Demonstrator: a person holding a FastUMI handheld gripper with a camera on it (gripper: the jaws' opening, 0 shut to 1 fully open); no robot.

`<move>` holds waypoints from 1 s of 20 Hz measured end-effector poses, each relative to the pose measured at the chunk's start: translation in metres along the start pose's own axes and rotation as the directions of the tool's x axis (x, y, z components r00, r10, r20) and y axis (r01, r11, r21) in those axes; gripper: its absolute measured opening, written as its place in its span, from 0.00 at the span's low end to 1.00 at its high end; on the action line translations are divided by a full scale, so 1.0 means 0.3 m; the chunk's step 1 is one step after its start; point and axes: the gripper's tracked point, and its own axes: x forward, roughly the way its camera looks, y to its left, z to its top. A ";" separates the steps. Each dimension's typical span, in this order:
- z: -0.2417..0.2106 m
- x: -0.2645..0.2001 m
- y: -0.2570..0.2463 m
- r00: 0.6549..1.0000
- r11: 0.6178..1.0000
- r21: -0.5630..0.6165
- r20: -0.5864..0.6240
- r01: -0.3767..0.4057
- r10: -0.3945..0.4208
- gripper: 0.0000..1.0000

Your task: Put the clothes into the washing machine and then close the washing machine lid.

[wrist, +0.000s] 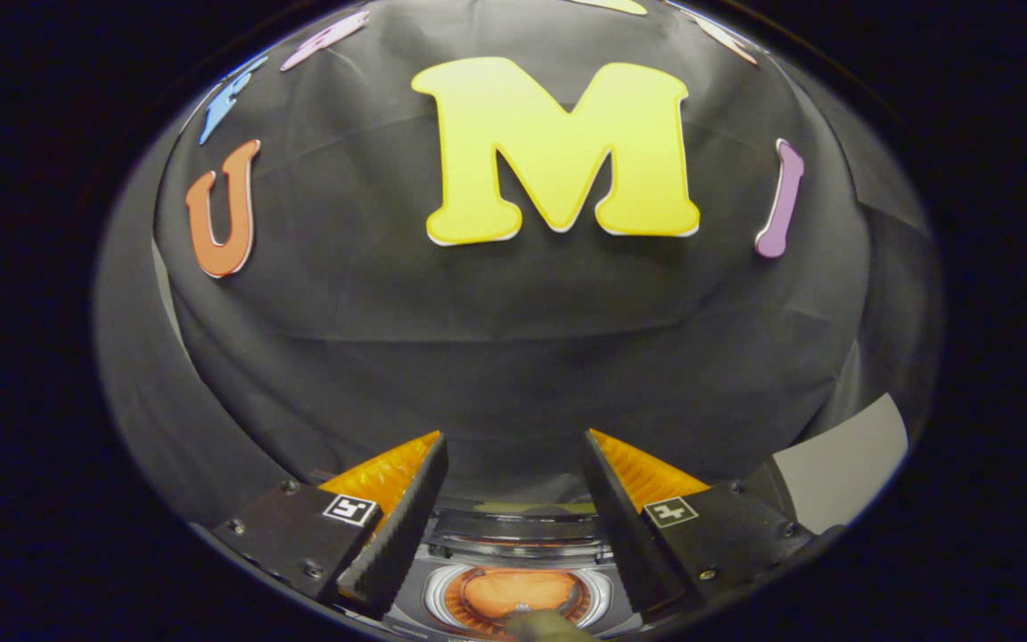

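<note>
The clothes (513,592) show as an orange, soft-looking mass down inside the washing machine (513,571), low between the two fingers at about 6 o'clock from the gripper (513,473). They lie within a round pale-rimmed opening, the drum mouth, and a dull olive scrap (542,627) sits at the near rim, at 6 o'clock from the orange mass; I cannot tell whether it is part of the laundry or something else.

As a judgement, fabric like this is light, limp and not fragile. It will sag and trail from any pinch, so a bunched fold near the middle is the better place to hold than an edge, and any loose tail should be clear of the rim before the lid comes down.

The lid (513,526) appears as a curved dark and glassy band at 12 o'clock from the opening, seemingly raised; its exact tilt is hard to read. It looks rigid and smooth, so pushing on its top edge seems safer than pinching it.

The gripper's fingers stand well apart, holding nothing, above the machine. Beyond them, at 12 o'clock, hangs the booth's black cloth wall (513,357).
</note>
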 end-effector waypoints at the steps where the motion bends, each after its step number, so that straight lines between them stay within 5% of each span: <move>1: -0.009 0.023 -0.004 1.000 1.000 0.006 -0.015 0.010 -0.010 0.94; 8: -0.128 0.137 -0.049 0.991 0.998 -0.016 -0.113 0.064 -0.065 0.94; 20: -0.146 0.101 -0.052 0.998 0.998 -0.016 -0.024 0.054 -0.054 0.95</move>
